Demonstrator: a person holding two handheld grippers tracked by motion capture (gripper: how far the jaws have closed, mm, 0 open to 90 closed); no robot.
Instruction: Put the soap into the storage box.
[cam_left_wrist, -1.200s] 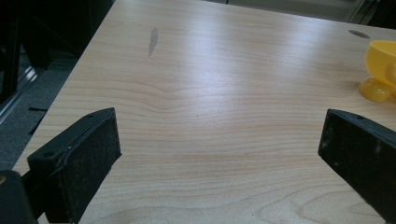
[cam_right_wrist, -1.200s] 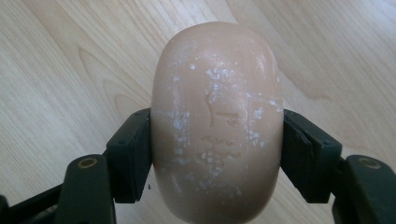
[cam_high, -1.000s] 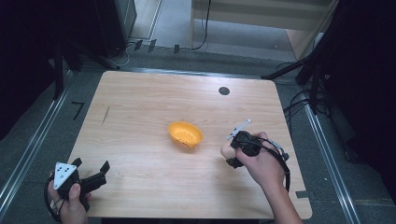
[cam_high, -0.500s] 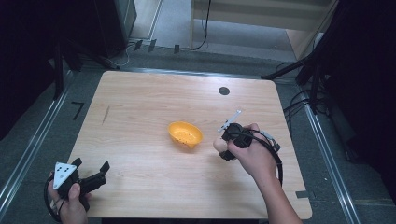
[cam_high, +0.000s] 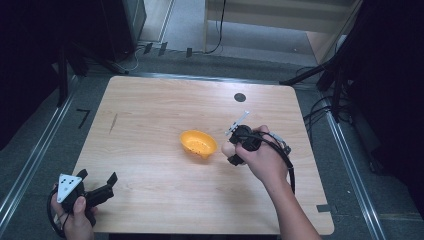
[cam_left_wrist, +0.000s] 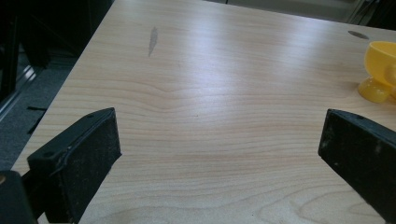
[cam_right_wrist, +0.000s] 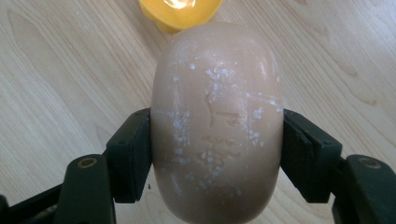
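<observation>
An orange perforated bowl (cam_high: 198, 143) stands on a short foot near the middle of the wooden table (cam_high: 150, 110). My right gripper (cam_high: 231, 154) sits just to the right of it, shut on a beige oval soap bar (cam_right_wrist: 217, 121) with embossed marks and white flecks. In the right gripper view the jaws clamp the bar's two sides, with the bowl (cam_right_wrist: 180, 11) close beyond its far end. My left gripper (cam_high: 96, 177) rests at the table's near left corner, open and holding nothing. The left gripper view has the bowl (cam_left_wrist: 380, 70) far off at its right edge.
A round black spot (cam_high: 240, 97) marks the table's far side. A dark streak (cam_high: 113, 122) lies on the wood at the left. Metal rails (cam_high: 35, 155) run along the floor on both sides, with cables (cam_high: 320, 107) beyond the right edge.
My right gripper has carried the soap bar leftward, closer to the orange bowl. The left gripper has stayed put.
</observation>
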